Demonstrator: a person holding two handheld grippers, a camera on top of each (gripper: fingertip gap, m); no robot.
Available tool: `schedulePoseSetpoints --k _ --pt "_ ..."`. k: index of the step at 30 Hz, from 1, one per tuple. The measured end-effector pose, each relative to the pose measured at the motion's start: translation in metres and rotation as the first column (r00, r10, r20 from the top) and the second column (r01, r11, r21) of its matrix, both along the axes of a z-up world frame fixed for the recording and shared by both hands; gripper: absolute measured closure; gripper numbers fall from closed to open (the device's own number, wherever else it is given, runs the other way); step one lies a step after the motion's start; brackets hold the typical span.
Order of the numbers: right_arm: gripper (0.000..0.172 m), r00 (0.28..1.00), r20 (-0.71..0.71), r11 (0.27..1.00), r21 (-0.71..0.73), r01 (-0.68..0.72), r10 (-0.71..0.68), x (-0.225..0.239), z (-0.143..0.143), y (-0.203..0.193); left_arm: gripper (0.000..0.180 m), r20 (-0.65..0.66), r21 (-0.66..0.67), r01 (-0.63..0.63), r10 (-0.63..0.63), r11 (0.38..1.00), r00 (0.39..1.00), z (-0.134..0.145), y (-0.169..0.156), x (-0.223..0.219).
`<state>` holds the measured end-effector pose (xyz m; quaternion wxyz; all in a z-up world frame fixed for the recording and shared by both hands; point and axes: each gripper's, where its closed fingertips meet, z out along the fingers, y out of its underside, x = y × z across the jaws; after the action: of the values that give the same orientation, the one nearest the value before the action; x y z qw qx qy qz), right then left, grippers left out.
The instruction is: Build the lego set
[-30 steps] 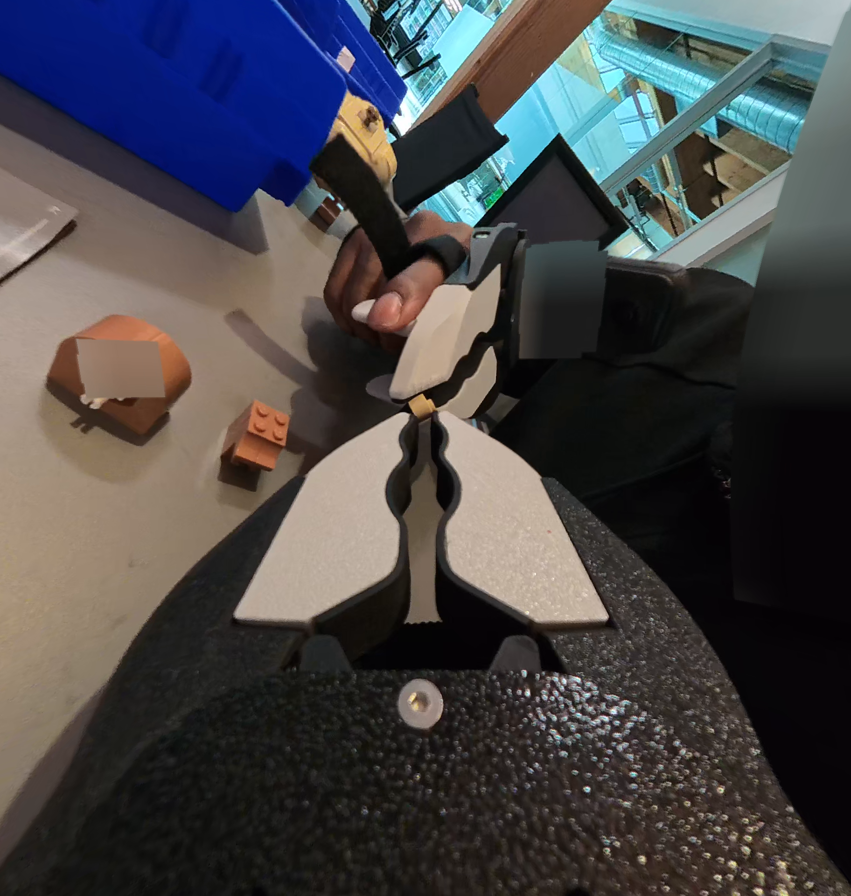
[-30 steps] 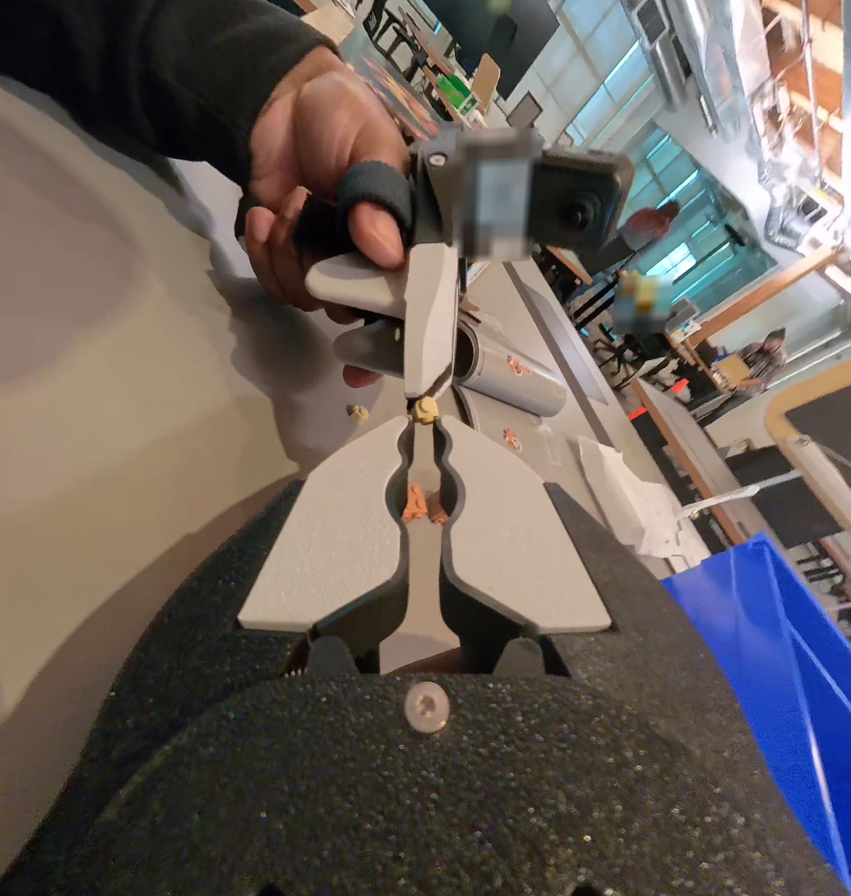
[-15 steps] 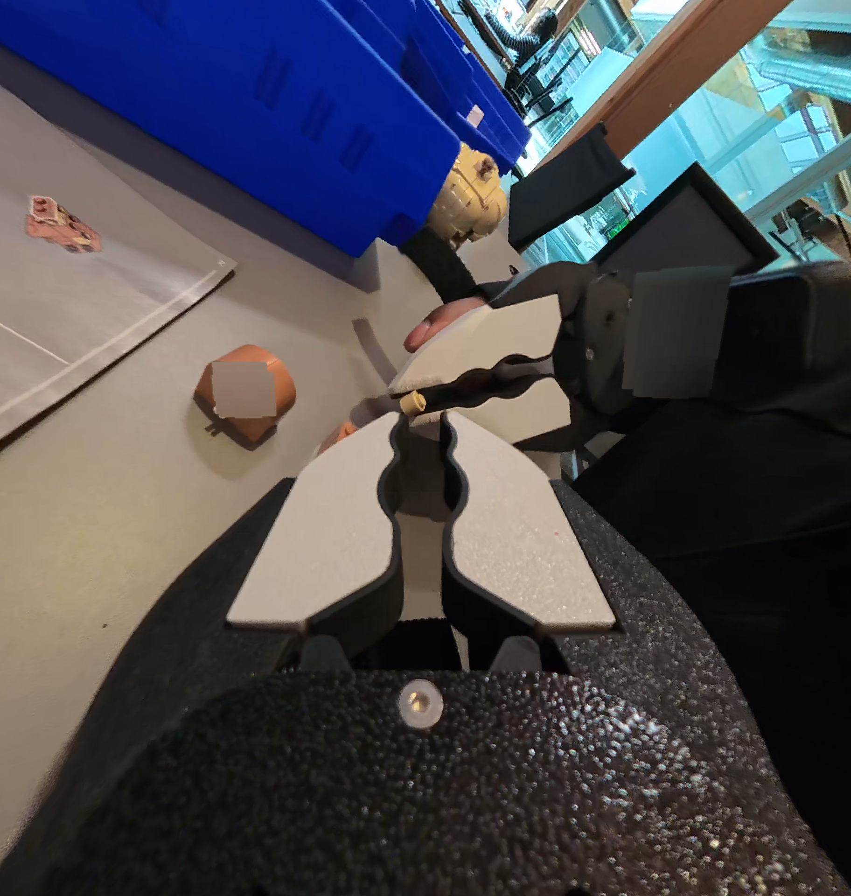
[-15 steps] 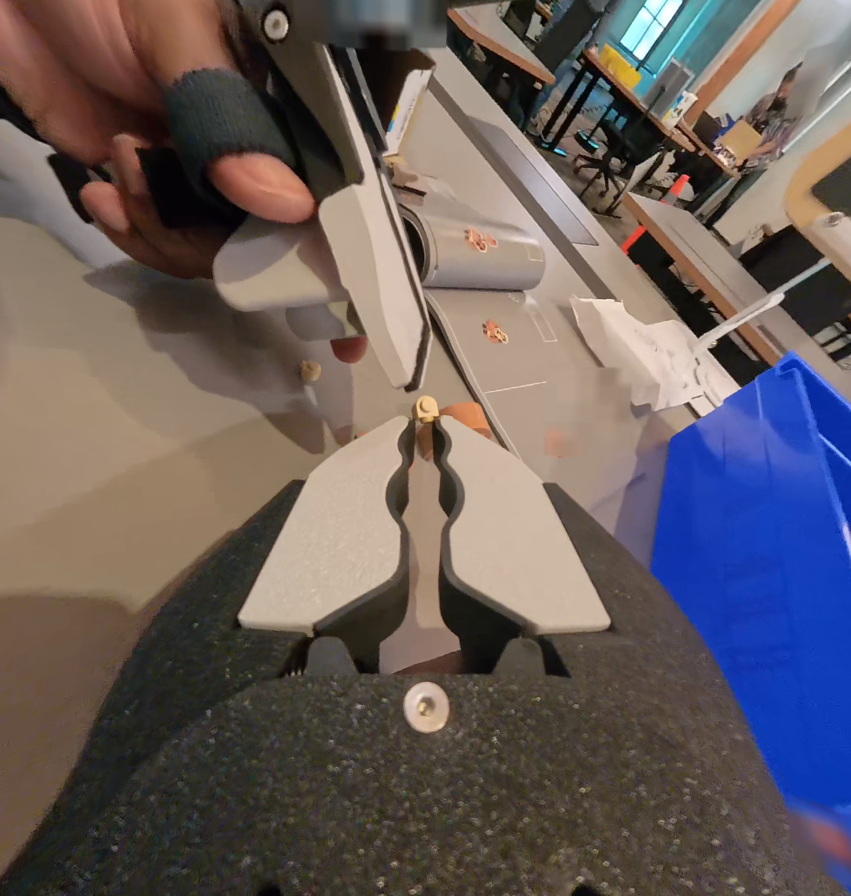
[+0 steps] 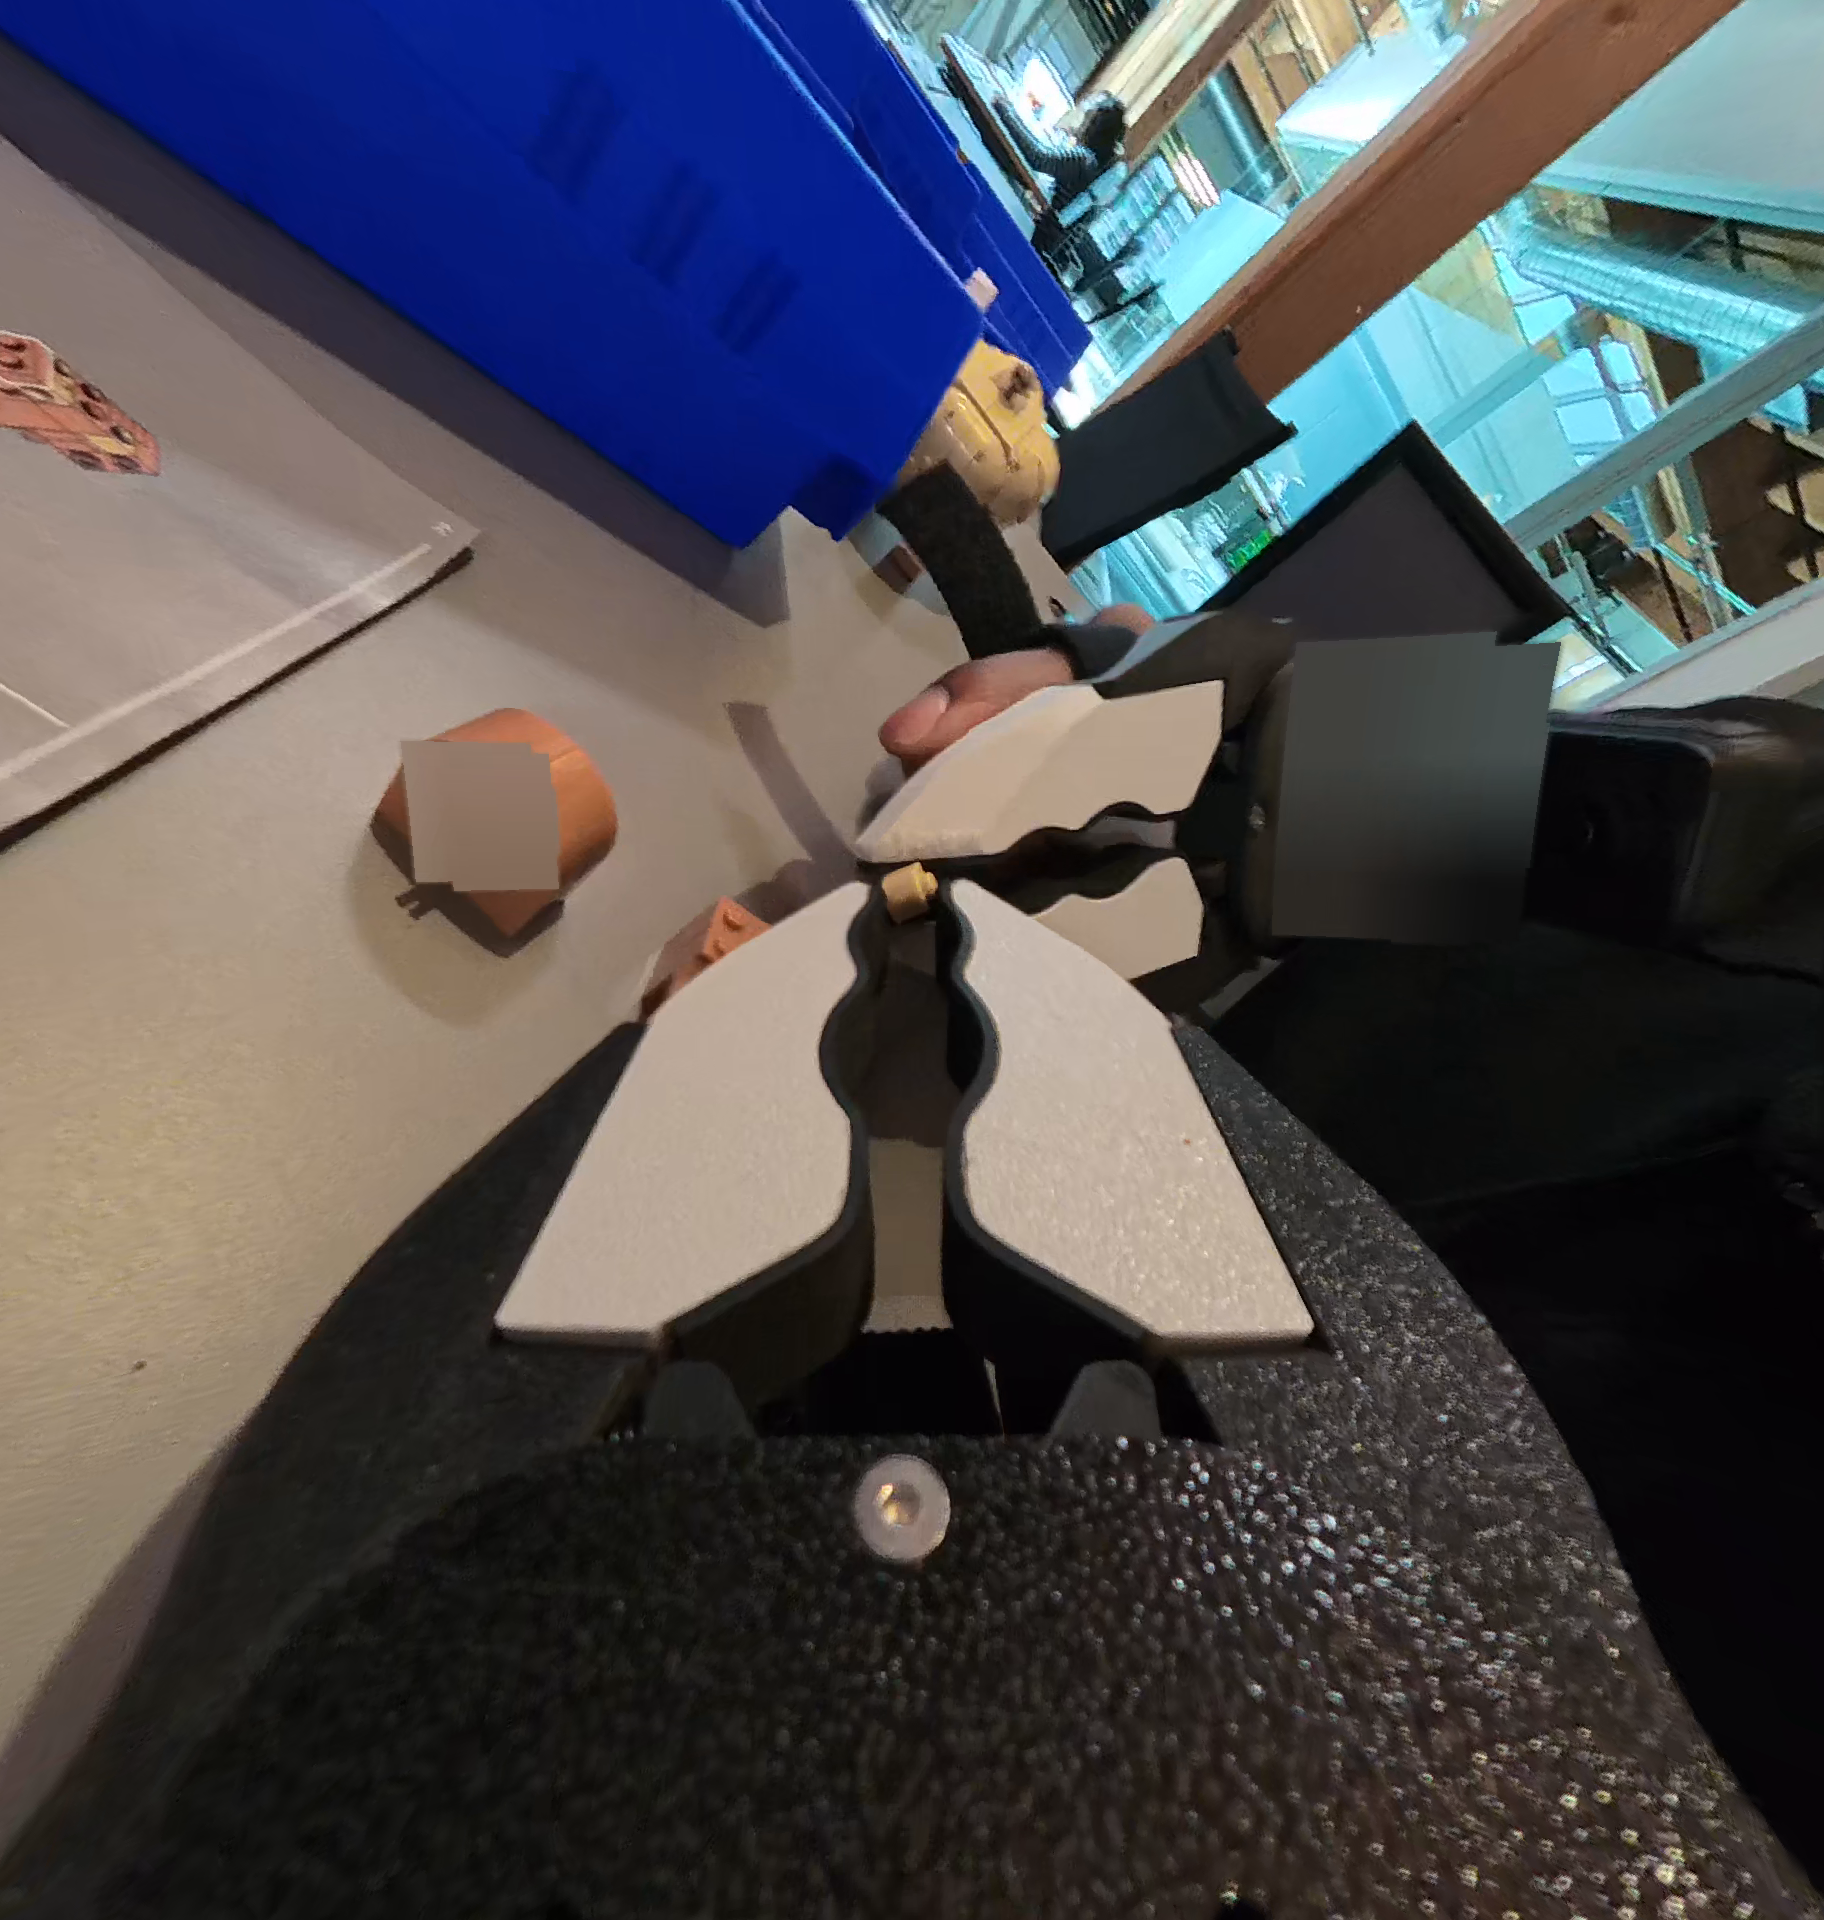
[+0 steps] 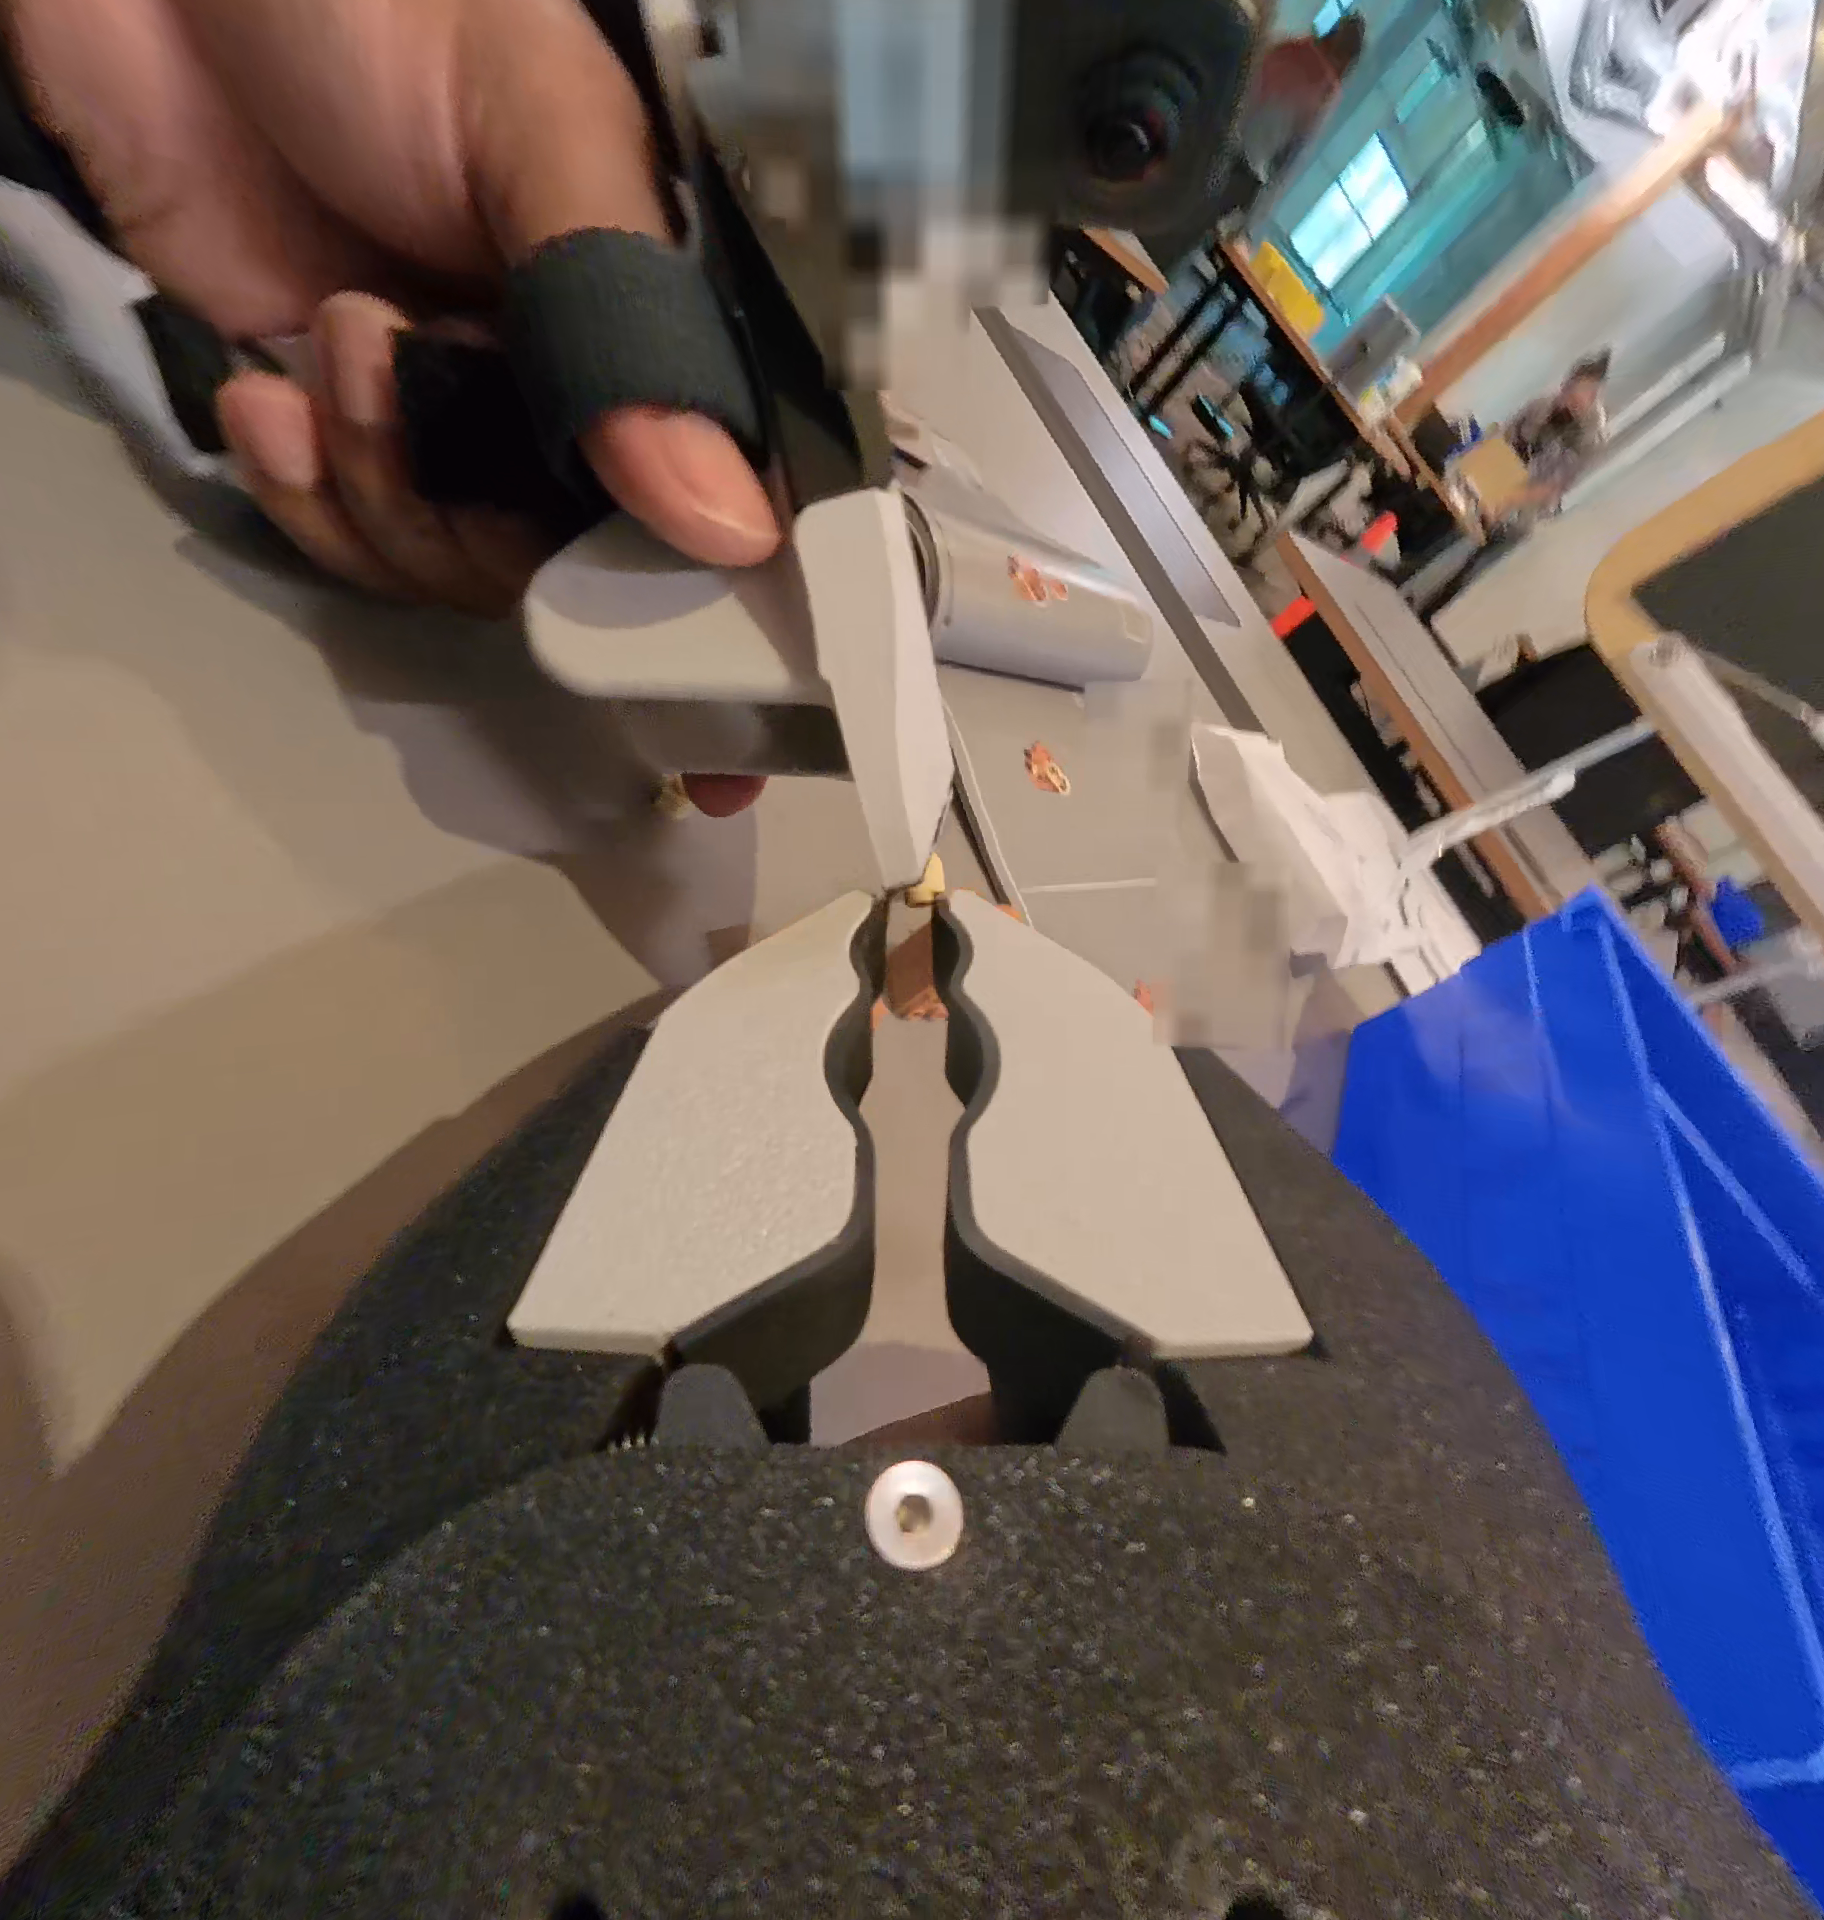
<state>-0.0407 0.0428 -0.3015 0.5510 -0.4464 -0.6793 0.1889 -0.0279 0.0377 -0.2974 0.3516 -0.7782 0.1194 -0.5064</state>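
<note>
Whereas half a second ago the left gripper (image 5: 910, 902) stood spread and a little short of the stud (image 5: 910, 891), its tips have since come in on either side of that small tan piece and look pressed against it. The right gripper (image 6: 910, 910), which carried the stud alone, has not let go as far as can be seen. Its upper finger (image 5: 1033, 769) lies on top of the stud, while the lower one is partly hidden behind the left tool's tip. Both tools have swung as well, so they meet nose to nose with their jaw planes roughly crossed, one pair of fingers lying flat and the other seen edge-on.

So the stud is now shared between two narrow pinches, up off the table (image 5: 212, 1091) and above a brown brick (image 5: 726, 928) lying just beyond the left tips. A larger curved brown piece (image 5: 575, 800) sits near the brick, farther out. A grey sheet (image 5: 160, 623) and a blue bin (image 5: 472, 208) lie well apart at the back.

The left tool points forward and slightly down over the table. The right tool comes in from the side, almost level. The right hand (image 5: 975, 691) shows only a fingertip and strap, and the left hand (image 6: 420, 260) wraps its handle with a thumb on the trigger
</note>
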Motion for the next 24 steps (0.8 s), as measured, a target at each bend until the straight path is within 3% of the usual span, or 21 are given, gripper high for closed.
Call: schedulePoseSetpoints --k 4,8,24 --pt "0.155 0.976 -0.046 0.965 0.169 -0.201 0.212 0.006 0.014 -0.012 0.173 0.077 -0.016 0.155 -0.153 0.988 0.985 0.01 -0.019 0.006" --pt "0.155 0.93 -0.069 0.928 0.134 -0.349 0.36 0.015 0.022 -0.029 0.173 0.079 -0.011 0.257 -0.256 0.966 0.964 0.013 -0.034 0.014" --pt "0.161 0.84 -0.037 0.84 0.078 -0.537 0.541 0.026 0.012 -0.059 0.173 0.041 -0.032 0.389 -0.388 0.921 0.921 0.004 -0.055 0.025"
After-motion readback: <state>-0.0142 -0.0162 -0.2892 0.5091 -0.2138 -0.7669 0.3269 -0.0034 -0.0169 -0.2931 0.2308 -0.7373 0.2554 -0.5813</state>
